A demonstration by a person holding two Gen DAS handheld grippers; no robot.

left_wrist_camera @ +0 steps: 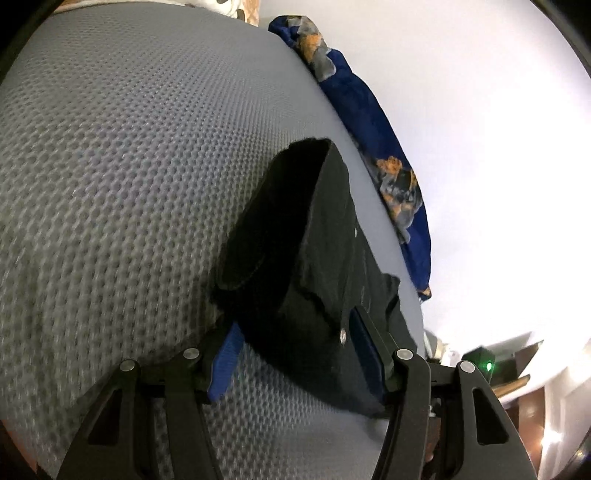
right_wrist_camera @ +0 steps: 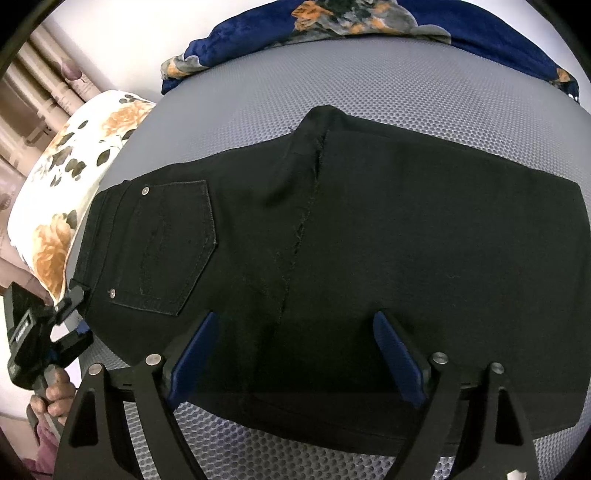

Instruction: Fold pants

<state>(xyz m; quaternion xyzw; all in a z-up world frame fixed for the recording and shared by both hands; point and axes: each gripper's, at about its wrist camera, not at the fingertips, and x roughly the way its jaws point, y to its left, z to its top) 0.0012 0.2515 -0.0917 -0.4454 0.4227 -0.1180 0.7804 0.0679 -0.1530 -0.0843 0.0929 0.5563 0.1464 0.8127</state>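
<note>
Black denim pants (right_wrist_camera: pixel 369 240) lie folded on grey mesh mattress (right_wrist_camera: pixel 369 96). Right gripper (right_wrist_camera: pixel 291 354) open above near edge; left gripper (left_wrist_camera: pixel 295 354) spread around waistband, grip unclear.

Home bedroom: grey mesh mattress (right_wrist_camera: pixel 369 96), floral pillow (right_wrist_camera: pixel 74 177), blue floral blanket (right_wrist_camera: pixel 332 33) against white wall (left_wrist_camera: pixel 461 110), curtain (right_wrist_camera: pixel 40 85) at left, wooden furniture (left_wrist_camera: pixel 524 369) in corner.

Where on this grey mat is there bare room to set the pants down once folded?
Bare grey mat lies between the black pants and the blue blanket, and along the near edge. The middle is covered; the floral pillow crowds the left.
</note>
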